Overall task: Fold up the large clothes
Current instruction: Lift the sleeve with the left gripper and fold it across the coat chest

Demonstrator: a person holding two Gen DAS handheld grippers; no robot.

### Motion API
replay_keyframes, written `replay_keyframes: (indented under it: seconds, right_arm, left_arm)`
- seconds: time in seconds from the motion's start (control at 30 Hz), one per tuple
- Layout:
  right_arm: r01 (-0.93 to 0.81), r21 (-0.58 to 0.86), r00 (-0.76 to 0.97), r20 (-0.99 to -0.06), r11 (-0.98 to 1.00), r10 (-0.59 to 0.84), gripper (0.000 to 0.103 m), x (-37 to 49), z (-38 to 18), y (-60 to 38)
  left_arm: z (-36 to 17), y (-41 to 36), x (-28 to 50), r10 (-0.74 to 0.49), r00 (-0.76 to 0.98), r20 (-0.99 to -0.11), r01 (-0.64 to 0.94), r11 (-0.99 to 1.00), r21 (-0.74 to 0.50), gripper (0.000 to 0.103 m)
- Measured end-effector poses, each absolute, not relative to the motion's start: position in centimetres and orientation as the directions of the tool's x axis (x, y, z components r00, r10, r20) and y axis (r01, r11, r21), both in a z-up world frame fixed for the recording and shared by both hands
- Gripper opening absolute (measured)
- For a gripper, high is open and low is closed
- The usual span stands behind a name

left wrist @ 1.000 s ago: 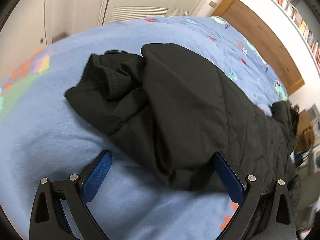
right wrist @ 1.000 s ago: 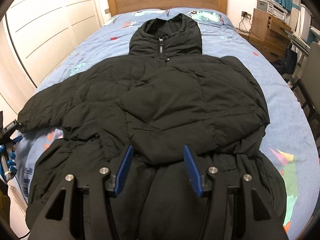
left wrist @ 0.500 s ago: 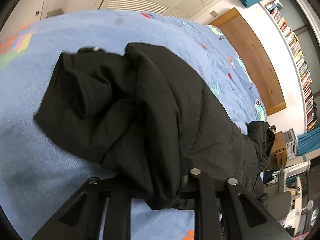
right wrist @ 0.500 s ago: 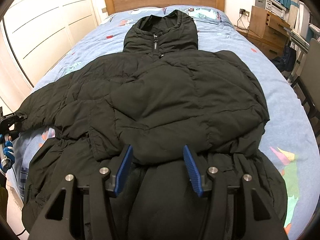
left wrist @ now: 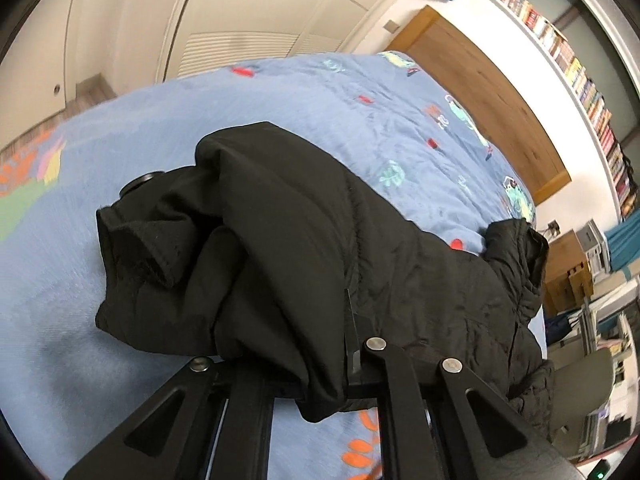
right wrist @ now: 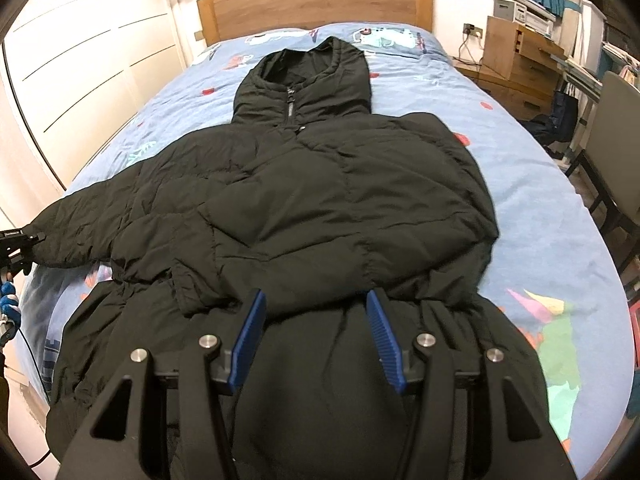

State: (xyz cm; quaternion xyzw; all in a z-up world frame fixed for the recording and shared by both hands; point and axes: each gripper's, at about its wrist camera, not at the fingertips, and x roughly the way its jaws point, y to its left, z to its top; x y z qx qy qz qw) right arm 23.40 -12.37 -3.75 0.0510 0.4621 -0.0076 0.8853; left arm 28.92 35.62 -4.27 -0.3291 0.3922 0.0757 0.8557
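Note:
A black hooded puffer jacket (right wrist: 320, 200) lies face up on the blue bed cover (right wrist: 540, 220), its hood toward the headboard. The jacket's left sleeve (left wrist: 280, 220) runs out to the bed's edge, its cuff (left wrist: 132, 248) drooping. My left gripper (left wrist: 288, 340) has its jaws closing tight on that sleeve near the cuff, the pads buried in fabric and the sleeve end lifted off the cover. In the right wrist view the left gripper (right wrist: 16, 240) shows at the sleeve tip. My right gripper (right wrist: 318, 300) hovers open over the jacket's waist, with nothing pinched.
A wooden headboard (right wrist: 316, 4) stands at the far end and white wardrobe doors (right wrist: 80, 60) along the left. A wooden dresser (right wrist: 520, 60) and a chair (right wrist: 616, 160) stand to the right of the bed. Bookshelves (left wrist: 580, 72) line the wall.
The left gripper went from wide open around the sleeve to shut on it, then rose with the sleeve end. The right gripper drifted slightly over the jacket, still open.

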Motion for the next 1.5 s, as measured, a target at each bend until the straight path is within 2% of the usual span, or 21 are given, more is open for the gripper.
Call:
replay_keyframes:
  seconds: [0.4,0.77,1.1,1.5]
  right_arm:
    - [0.102,0.122,0.616,-0.787,0.987,0.034,0.051,19.7,-1.3,-16.4]
    - [0.184,0.164,0.664,-0.747,0.969,0.000,0.051,15.7,0.8,-22.6]
    - [0.260,0.200,0.673,-0.739,0.945,-0.029,0.051,12.9,0.1,-27.9]
    - [0.339,0.232,0.630,-0.776,0.912,-0.037,0.051,12.0,-4.0,-33.2]
  left_arm:
    - [4.2,27.0,28.2,-0.130,0.734,-0.667,-0.226,0.879,-0.420,0.009]
    - [6.9,16.0,29.1,-0.208,0.735,-0.646,-0.075,0.921,-0.382,0.008]
    - [6.0,6.6,30.2,-0.255,0.683,-0.684,0.030,0.946,-0.323,0.008]
    - [0.0,-1.4,32.8,-0.237,0.566,-0.790,0.058,0.967,-0.249,0.008]
